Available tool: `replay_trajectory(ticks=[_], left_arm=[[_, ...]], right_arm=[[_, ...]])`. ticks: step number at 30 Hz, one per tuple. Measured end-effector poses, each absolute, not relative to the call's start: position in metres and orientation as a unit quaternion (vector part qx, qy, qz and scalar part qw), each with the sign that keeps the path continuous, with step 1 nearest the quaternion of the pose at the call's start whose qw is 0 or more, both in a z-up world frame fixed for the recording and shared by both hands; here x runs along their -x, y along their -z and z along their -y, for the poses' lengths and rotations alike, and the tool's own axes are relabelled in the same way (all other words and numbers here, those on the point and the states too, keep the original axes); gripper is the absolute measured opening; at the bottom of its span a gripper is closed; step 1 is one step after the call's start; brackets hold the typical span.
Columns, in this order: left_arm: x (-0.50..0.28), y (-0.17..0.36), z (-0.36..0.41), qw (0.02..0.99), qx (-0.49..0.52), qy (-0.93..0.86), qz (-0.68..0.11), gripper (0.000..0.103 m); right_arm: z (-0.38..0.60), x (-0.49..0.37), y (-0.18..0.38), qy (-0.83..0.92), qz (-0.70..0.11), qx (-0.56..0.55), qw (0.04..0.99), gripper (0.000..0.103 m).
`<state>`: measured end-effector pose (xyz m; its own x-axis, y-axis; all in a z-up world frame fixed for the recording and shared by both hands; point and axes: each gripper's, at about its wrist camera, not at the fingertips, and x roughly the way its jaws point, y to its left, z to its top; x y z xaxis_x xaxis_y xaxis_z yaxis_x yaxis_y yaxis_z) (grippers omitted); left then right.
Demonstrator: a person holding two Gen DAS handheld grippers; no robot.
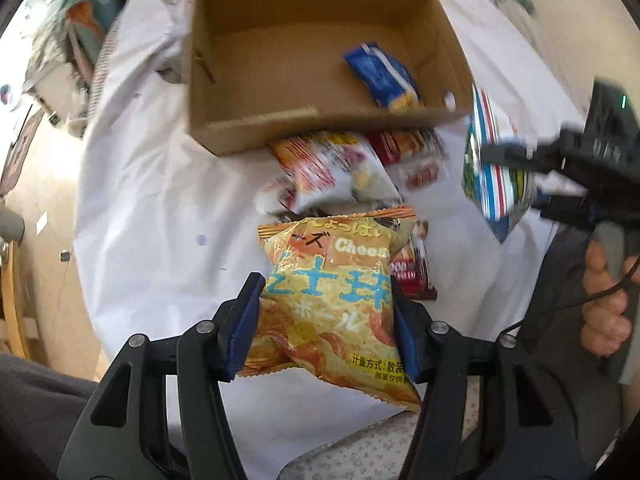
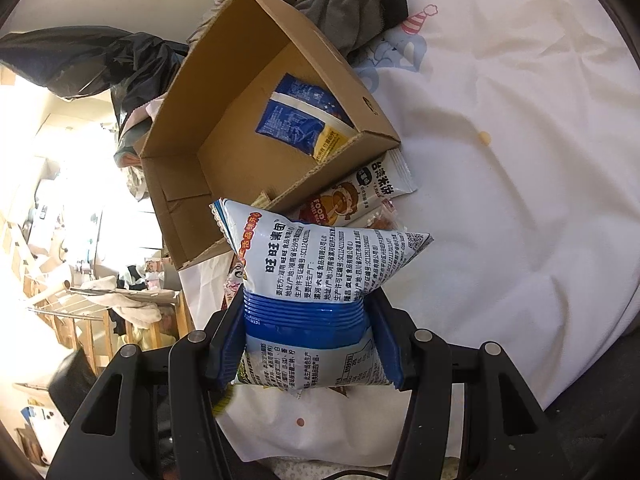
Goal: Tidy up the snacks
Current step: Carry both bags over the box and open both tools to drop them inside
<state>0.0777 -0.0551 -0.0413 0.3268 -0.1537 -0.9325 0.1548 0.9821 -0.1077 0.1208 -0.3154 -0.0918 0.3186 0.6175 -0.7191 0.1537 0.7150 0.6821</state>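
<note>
My left gripper (image 1: 324,292) is shut on an orange cheese snack bag (image 1: 334,304), held above the white sheet, short of the open cardboard box (image 1: 248,128). My right gripper (image 2: 310,316) is shut on a white and blue snack bag (image 2: 320,276); it also shows at the right of the left wrist view (image 1: 496,172), held beside the box's right corner. A blue snack packet (image 1: 386,78) lies inside the box (image 2: 192,184), also in the right wrist view (image 2: 300,120). Several loose snack packets (image 1: 340,168) lie in a pile in front of the box.
Everything sits on a bed with a white sheet (image 2: 520,160). Grey clothing (image 2: 356,8) and a black bag (image 2: 88,56) lie behind the box. A white snack bar (image 2: 360,192) lies against the box's near wall. A wooden rack (image 2: 80,312) stands beside the bed.
</note>
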Motion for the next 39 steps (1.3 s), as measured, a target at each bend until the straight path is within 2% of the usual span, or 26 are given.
replay_trajectory(ticks=[5,9,15,27,39], left_arm=[[-0.086,0.003,0.022,0.876,0.055,0.033,-0.478,0.055],[-0.099,-0.015,0.009,0.895,0.066,-0.007,-0.442,0.055],[-0.120,-0.025,0.004,0.898,0.078,-0.015,-0.433,0.055],[-0.155,-0.027,0.020,0.904,0.066,0.001,-0.423,0.055],[-0.200,-0.009,0.045,0.920,-0.006,0.002,-0.391,0.055]], right_arm=[[0.305,-0.117,0.069,-0.219,-0.520,-0.347,0.749,0.058],[0.302,-0.119,0.043,-0.270,-0.466,-0.363,0.760,0.058],[0.300,-0.141,0.023,-0.287,-0.438,-0.360,0.772,0.059],[0.299,-0.188,0.012,-0.273,-0.438,-0.336,0.788,0.059],[0.288,-0.214,0.025,-0.233,-0.441,-0.268,0.824,0.059]])
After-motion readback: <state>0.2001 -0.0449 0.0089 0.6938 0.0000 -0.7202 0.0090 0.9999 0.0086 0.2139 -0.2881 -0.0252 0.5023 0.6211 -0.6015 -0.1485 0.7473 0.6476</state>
